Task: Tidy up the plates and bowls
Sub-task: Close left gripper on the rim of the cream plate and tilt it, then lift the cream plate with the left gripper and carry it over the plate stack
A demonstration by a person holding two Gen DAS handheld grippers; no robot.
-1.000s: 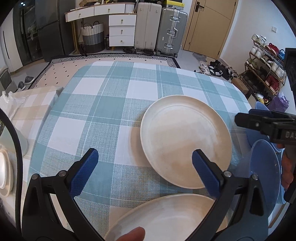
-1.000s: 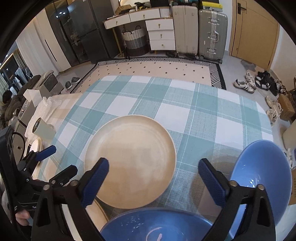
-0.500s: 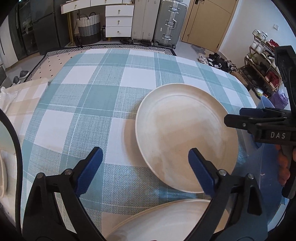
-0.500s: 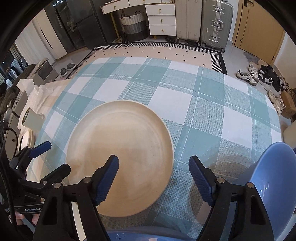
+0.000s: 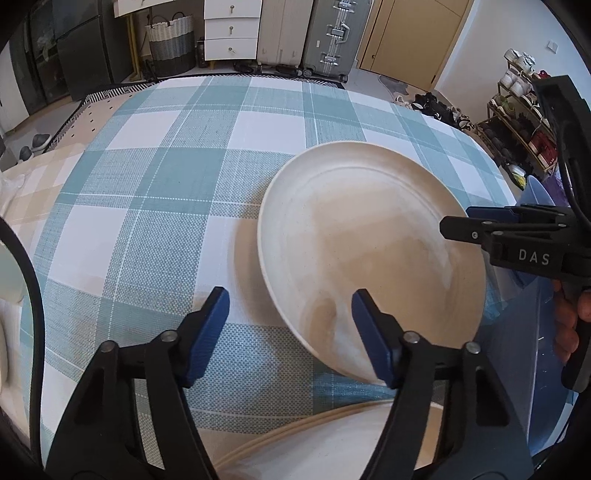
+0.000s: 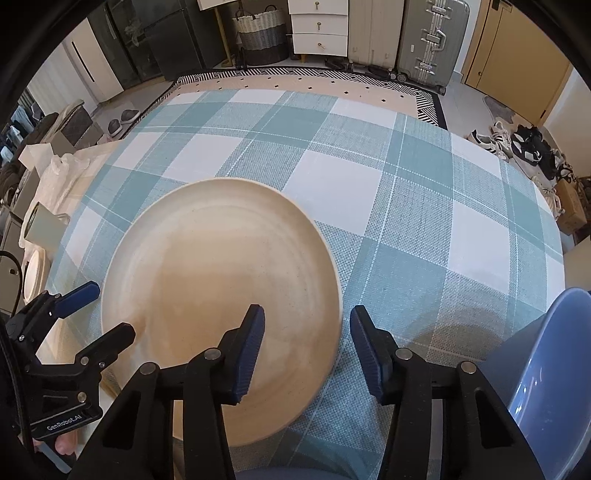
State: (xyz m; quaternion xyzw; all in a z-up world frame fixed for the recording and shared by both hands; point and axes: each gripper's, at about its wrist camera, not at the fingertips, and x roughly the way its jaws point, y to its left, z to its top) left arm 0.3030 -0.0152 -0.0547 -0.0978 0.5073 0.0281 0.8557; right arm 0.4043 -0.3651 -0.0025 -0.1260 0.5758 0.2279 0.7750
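Over the table's near edge, both grippers sit lower than a second ago, jaws much narrower and closing. Left gripper (image 5: pixel 290 314) straddles the cream plate (image 5: pixel 369 236) at its left rim, pads not pressing. Right gripper (image 6: pixel 306 332) straddles that plate's right rim, also no contact. Plate is round, matte, shallow-lipped, empty, flat on the checked tablecloth (image 6: pixel 369 177), filling more of both views.

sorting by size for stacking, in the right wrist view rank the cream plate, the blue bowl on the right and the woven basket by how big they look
1. cream plate, by far the largest.
2. blue bowl, cut off by the picture's edge, so its full size is unsure.
3. woven basket, smallest, though it stands far back across the room, so nearness skews this.
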